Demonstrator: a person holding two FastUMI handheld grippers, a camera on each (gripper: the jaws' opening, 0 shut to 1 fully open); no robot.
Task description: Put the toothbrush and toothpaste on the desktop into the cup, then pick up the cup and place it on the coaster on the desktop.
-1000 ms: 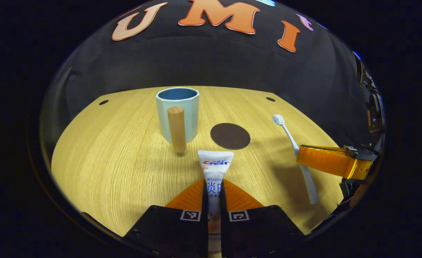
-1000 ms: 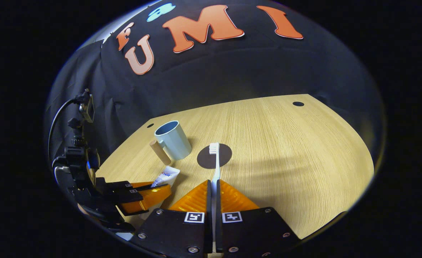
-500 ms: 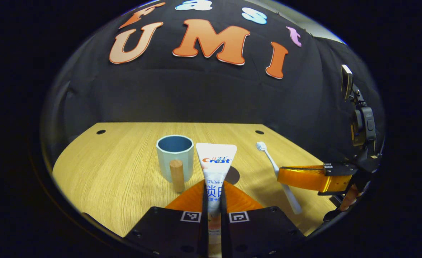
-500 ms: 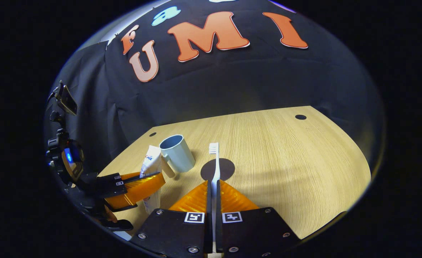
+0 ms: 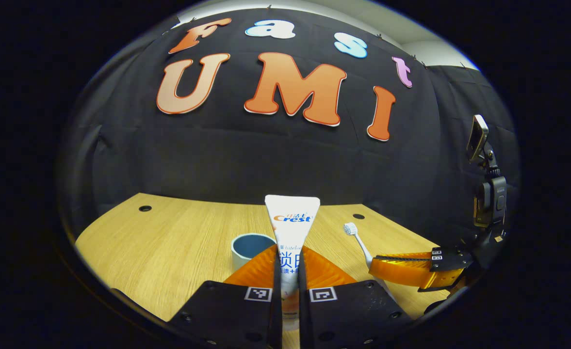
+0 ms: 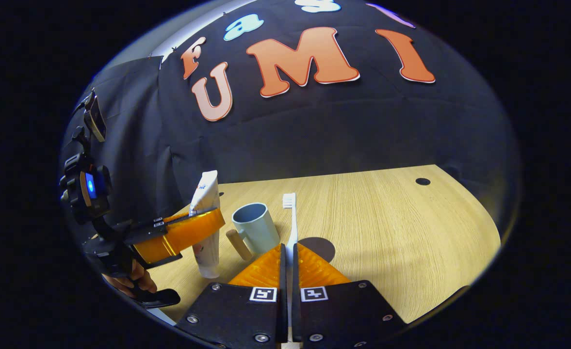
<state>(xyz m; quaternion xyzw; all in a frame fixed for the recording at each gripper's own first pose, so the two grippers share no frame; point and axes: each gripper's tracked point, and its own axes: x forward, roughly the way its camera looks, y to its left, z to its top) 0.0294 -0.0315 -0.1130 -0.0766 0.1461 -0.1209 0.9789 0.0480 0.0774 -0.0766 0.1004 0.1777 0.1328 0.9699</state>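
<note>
The left gripper is clamping the white toothpaste tube upright, left of the pale blue handled cup. The right gripper is gripping the white toothbrush near the dark round coaster

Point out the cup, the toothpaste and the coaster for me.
cup (image 6: 257, 230): right gripper view, on its outer side wall.
toothpaste (image 5: 292, 218): left gripper view, on the tube's flat crimped end.
coaster (image 6: 324, 247): right gripper view, on its bare dark top.

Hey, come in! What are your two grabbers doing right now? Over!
Left gripper shut on toothpaste. Right gripper shut on toothbrush. Cup empty, beside coaster.
</note>
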